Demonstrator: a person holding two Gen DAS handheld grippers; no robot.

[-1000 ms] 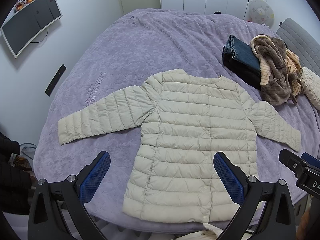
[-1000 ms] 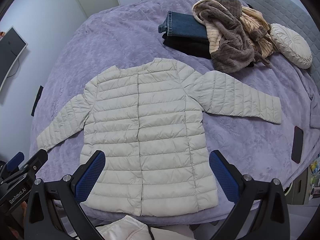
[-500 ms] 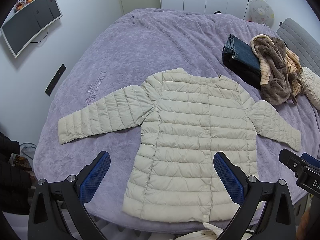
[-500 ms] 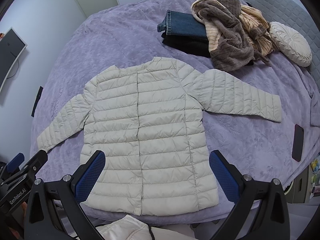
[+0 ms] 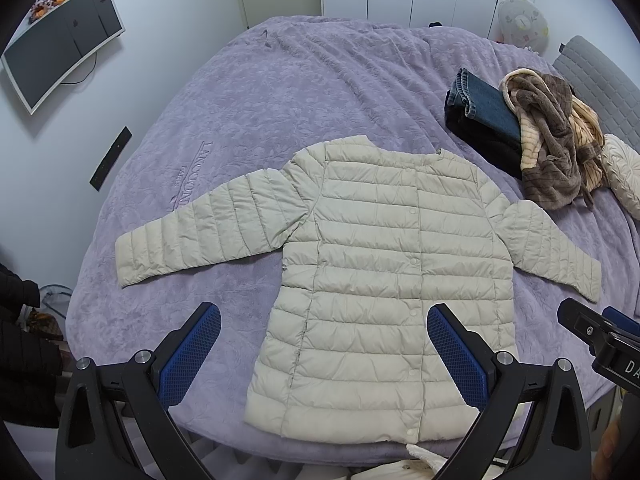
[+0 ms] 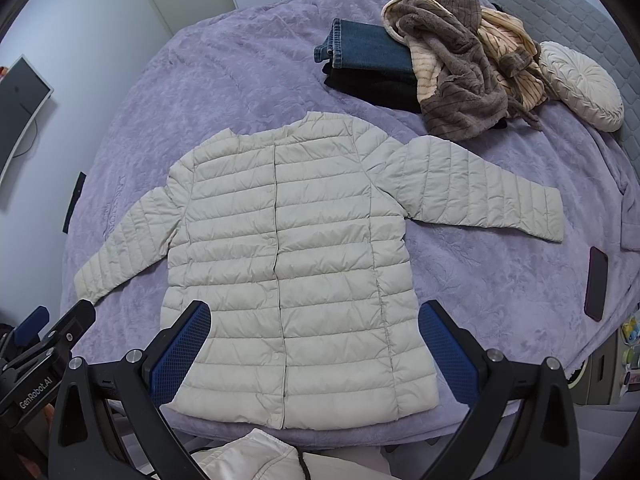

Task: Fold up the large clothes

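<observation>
A cream quilted puffer jacket (image 5: 384, 264) (image 6: 288, 248) lies flat and buttoned on a purple bed, hem toward me, both sleeves spread out sideways. My left gripper (image 5: 324, 352) hovers above the hem's left half, open, nothing between its blue pads. My right gripper (image 6: 314, 350) hangs over the hem's middle, also open and empty. Each gripper shows at the edge of the other's view: the right gripper (image 5: 600, 344) at the far right, the left gripper (image 6: 40, 344) at the far left.
Folded jeans (image 6: 364, 50) on dark clothes and a brown and cream striped fleece heap (image 6: 460, 68) sit behind the jacket's right shoulder. A round cream cushion (image 6: 580, 84) lies further right. A dark phone (image 6: 596, 284) rests near the bed's right edge. A wall screen (image 5: 60, 40) hangs left.
Both grippers have barely drifted; the jacket lies as before and both stay open.
</observation>
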